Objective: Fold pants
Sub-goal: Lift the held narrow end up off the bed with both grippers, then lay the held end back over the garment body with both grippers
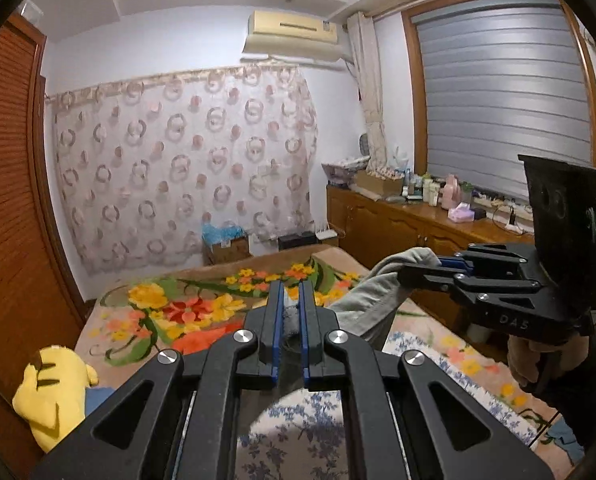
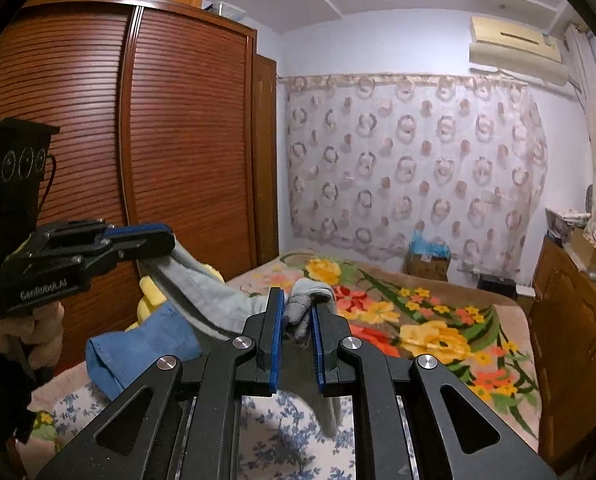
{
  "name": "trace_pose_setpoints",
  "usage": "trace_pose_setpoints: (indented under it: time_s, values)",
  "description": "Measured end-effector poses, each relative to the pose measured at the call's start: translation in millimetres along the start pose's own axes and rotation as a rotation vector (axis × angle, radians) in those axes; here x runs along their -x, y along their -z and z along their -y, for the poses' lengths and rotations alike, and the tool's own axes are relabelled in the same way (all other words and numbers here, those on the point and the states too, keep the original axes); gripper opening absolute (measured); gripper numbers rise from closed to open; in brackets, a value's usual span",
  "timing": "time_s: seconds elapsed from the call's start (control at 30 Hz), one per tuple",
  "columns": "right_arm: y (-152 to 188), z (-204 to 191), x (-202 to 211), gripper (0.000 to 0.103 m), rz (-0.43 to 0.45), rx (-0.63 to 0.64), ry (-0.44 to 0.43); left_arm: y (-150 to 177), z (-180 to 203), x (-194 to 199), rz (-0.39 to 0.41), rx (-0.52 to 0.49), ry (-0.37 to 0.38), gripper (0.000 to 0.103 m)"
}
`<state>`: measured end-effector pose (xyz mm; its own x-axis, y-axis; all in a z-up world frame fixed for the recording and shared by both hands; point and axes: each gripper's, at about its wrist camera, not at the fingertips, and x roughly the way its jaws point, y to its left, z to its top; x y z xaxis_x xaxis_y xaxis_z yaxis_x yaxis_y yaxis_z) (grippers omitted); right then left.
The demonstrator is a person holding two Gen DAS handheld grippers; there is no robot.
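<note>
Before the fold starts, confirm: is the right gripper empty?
No: the right gripper is clamped on a bunched edge of the grey fabric pants.

ahead of both grippers: floral blanket [image 2: 438, 332] open, room to pass
left of left gripper [image 1: 289, 300]: yellow plush toy [image 1: 53, 392], wardrobe [image 2: 157, 140] close behind it
right of right gripper [image 2: 298, 312]: wooden cabinet [image 2: 570, 340] edges the bed
between grippers: grey pants [image 2: 217, 296] stretched across

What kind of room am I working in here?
Most likely a home bedroom: a bed under a floral blanket, a tall wooden wardrobe beside it, and a wall air conditioner above a curtain. A yellow plush toy fits too.
</note>
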<state>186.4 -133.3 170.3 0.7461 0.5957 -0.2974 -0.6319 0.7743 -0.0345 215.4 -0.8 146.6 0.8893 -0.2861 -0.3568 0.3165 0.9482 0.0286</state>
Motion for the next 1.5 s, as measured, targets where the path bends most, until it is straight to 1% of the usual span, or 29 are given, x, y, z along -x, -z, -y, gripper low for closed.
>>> trace_pose_setpoints:
  time_s: [0.2,0.3,0.4,0.57,0.73,0.9,1.07,1.17,1.5]
  values:
    - [39,6,-27,0.013,-0.128,-0.052,-0.008,47,-5,-25,-0.128,0.048,0.013,0.008]
    - [49,5,-33,0.013,-0.174,-0.065,-0.009,67,0,-23,-0.169,0.055,0.019,0.008]
    - [49,2,-30,0.013,-0.185,-0.069,-0.011,74,7,-15,-0.180,0.051,0.022,0.008]
    - [45,-10,-18,0.013,-0.177,-0.062,-0.008,81,19,2,-0.177,0.029,0.017,0.008]
    - [69,-20,7,0.013,-0.176,-0.066,-0.015,92,27,19,-0.181,0.023,0.025,0.008]
    - [92,-41,28,0.013,-0.193,-0.056,-0.030,121,36,45,-0.189,0.037,0.041,0.008]
    - [119,-62,45,0.013,-0.240,-0.051,-0.042,155,50,70,-0.218,0.054,0.058,0.008]
    - [132,-69,53,0.013,-0.274,-0.067,-0.052,169,51,80,-0.239,0.078,0.062,0.008]
    - [164,-78,80,0.013,-0.329,-0.158,-0.109,212,59,107,-0.295,0.123,0.101,0.008]
